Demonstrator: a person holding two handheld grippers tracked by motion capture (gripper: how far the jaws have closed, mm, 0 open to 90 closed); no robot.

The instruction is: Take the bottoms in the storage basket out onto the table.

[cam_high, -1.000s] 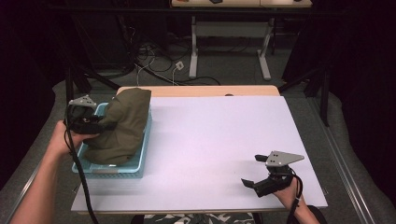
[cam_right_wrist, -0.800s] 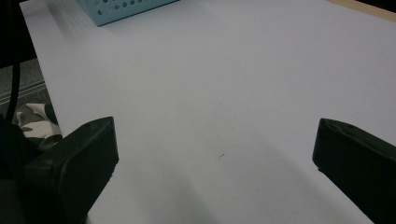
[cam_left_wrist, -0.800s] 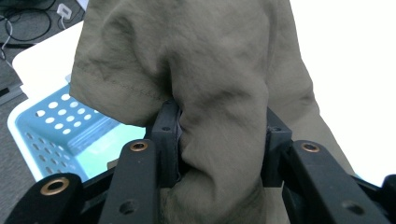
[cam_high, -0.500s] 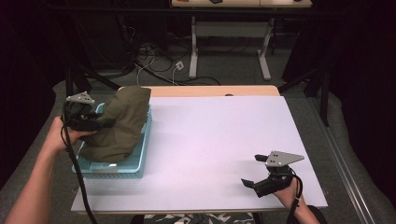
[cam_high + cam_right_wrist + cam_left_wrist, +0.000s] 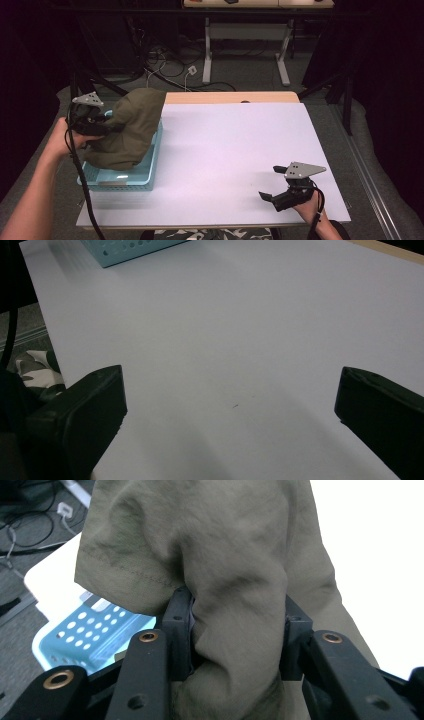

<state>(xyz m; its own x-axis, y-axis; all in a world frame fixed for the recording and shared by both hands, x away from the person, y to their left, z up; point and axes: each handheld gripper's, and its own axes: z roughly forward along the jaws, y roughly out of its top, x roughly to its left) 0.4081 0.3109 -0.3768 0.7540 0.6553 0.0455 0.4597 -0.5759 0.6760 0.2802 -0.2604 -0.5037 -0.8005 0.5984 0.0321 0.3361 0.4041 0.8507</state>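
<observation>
At the table's left edge, the left gripper (image 5: pixel 107 125) is pinching a thick fold of the olive cloth (image 5: pixel 130 127) between its jaws, the fabric bulging out above and below them while the rest is draping over the light blue basket (image 5: pixel 120 181). Near the front right corner of the white table (image 5: pixel 240 145), the right gripper (image 5: pixel 270 182) is resting with its jaws spread wide, gripping nothing, well apart from the cloth.
</observation>
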